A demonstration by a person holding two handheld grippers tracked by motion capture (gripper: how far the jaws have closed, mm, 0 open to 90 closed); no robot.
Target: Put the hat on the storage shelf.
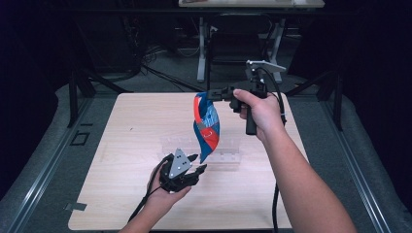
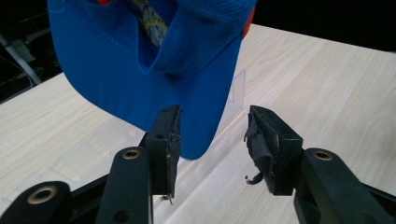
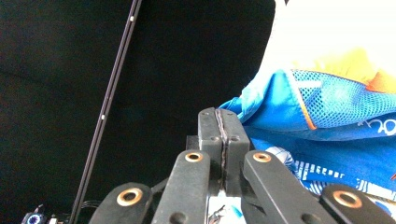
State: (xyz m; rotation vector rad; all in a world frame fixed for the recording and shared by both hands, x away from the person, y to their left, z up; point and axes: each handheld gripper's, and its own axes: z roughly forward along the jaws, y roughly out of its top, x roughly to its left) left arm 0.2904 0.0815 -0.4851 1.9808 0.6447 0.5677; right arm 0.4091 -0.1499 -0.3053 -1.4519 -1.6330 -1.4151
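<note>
Fabric hangs in the air above the surface (image 1: 131, 126): a blue, orange and white garment (image 1: 206, 127), a mesh jersey or cap by the look of it, dangles from the right hand-held gripper (image 1: 212, 94), whose jaws are pressed together on its top edge. In the right gripper view the two pads meet with only a thin seam between them, the blue cloth bunched just beside them. The garment's long axis runs near vertical, top pinched high over the far middle of the surface, its lower tip pointing down toward the person.

The left hand-held gripper (image 1: 198, 163) sits low, just beside that tip, with its jaws spread. In the left gripper view the blue hem (image 2: 196, 140) hangs just beyond and slightly toward the left jaw, not yet between the pads. A clear plastic rack (image 1: 228, 145) rests on the surface behind. The left hand is clearly the nearer to the free end, so taking hold there probably calls for a short advance up and forward.
</note>
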